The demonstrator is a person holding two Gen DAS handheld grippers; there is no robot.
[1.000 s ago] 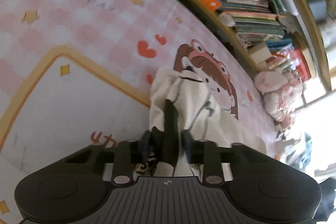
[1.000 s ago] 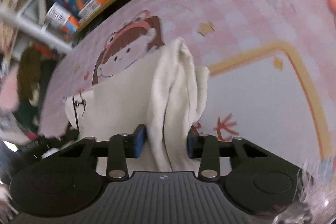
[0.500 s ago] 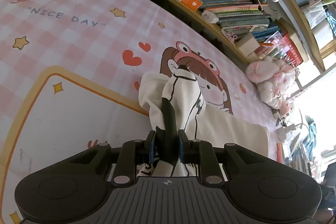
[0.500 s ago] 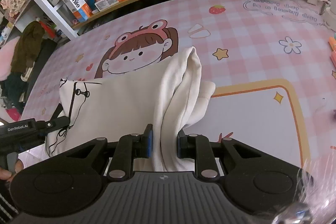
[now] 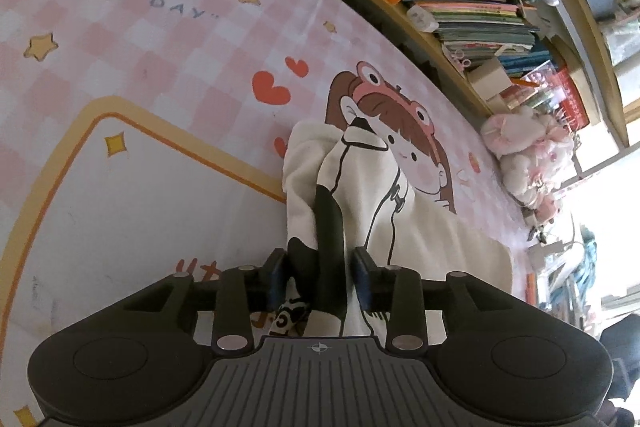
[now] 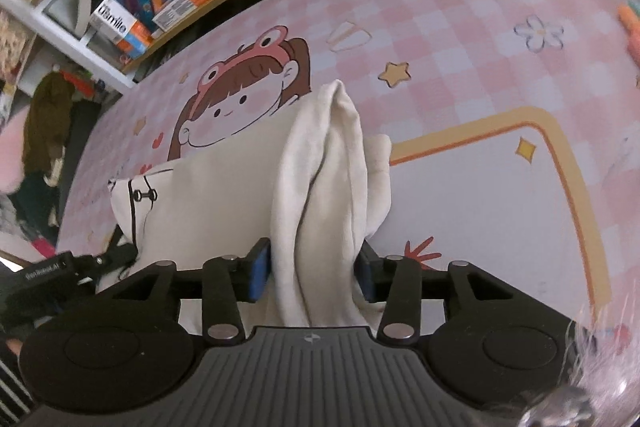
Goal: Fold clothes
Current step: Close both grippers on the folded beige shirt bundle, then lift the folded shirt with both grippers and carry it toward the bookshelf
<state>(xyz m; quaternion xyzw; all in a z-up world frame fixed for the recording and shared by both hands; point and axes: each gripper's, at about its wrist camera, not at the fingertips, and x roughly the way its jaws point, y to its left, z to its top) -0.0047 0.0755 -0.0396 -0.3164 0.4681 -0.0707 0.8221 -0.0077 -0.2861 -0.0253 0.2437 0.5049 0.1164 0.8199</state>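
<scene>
Fold nearly done: cream garment [image 6: 224, 195] lies doubled on pink worktop [image 6: 460, 39]. Left hand-held gripper [image 5: 320, 277] and right hand-held gripper [image 6: 312, 273] have just been opening; bunched cloth between jaws, pads now clear. Left: withdraw, smooth, next fold.

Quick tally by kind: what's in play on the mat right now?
Cream garment: 1
Grippers: 2, left gripper and right gripper, jaws just been opening, garment between them
Printed mat: 1
Total: 4
</scene>
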